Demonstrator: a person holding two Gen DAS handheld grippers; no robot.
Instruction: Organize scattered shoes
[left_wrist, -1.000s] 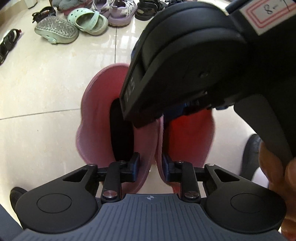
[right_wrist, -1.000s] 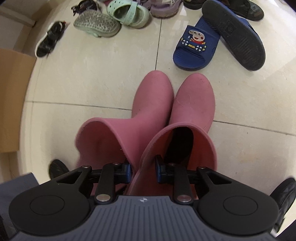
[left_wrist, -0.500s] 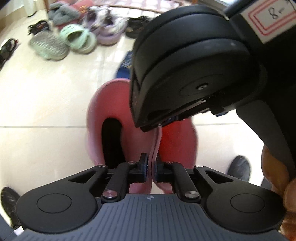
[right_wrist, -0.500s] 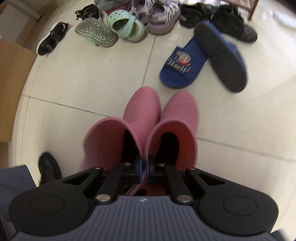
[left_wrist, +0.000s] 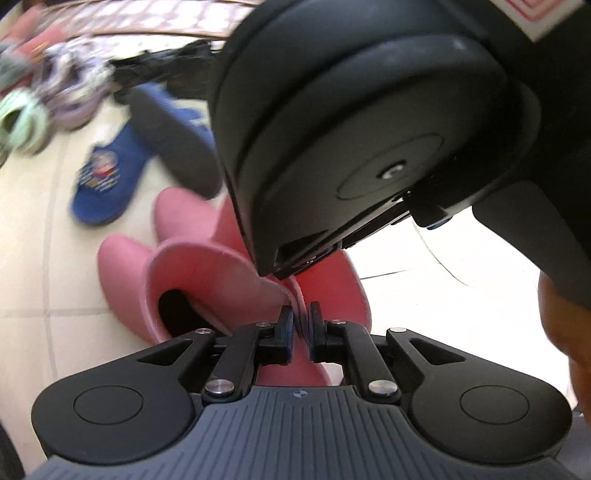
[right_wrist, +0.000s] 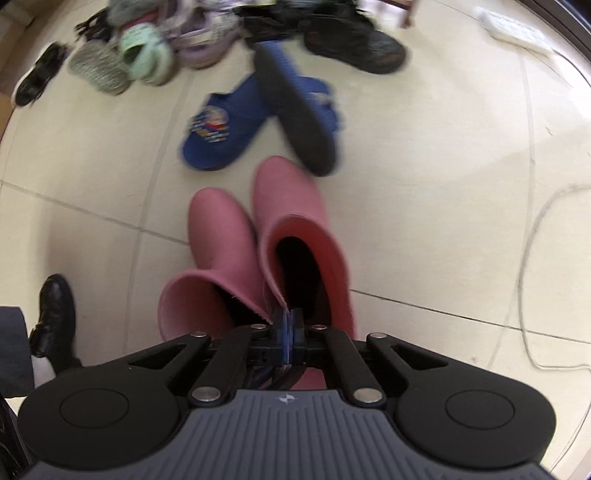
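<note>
Two pink rubber boots hang side by side above the tiled floor. My left gripper (left_wrist: 300, 321) is shut on the inner rim of the left pink boot (left_wrist: 207, 273), with the pink edge pinched between its pads. In the right wrist view my right gripper (right_wrist: 289, 326) is shut on the inner rim of the right pink boot (right_wrist: 295, 229), and the left pink boot (right_wrist: 218, 229) hangs beside it. The right gripper's black housing (left_wrist: 369, 147) fills the upper right of the left wrist view and hides most of the right pink boot (left_wrist: 332, 288).
Just beyond the boot toes lie a blue cartoon slipper (right_wrist: 221, 125) and its overturned mate (right_wrist: 295, 110). Mint clogs (right_wrist: 144, 51), purple sandals and black shoes (right_wrist: 354, 44) are piled farther back. A white cable (right_wrist: 528, 258) trails at the right. A person's black shoe (right_wrist: 53, 314) stands lower left.
Both grippers closed onto the boot rims, then carried the two boots forward and a little up toward the blue slippers. The far shoes are now blurred by the motion.
</note>
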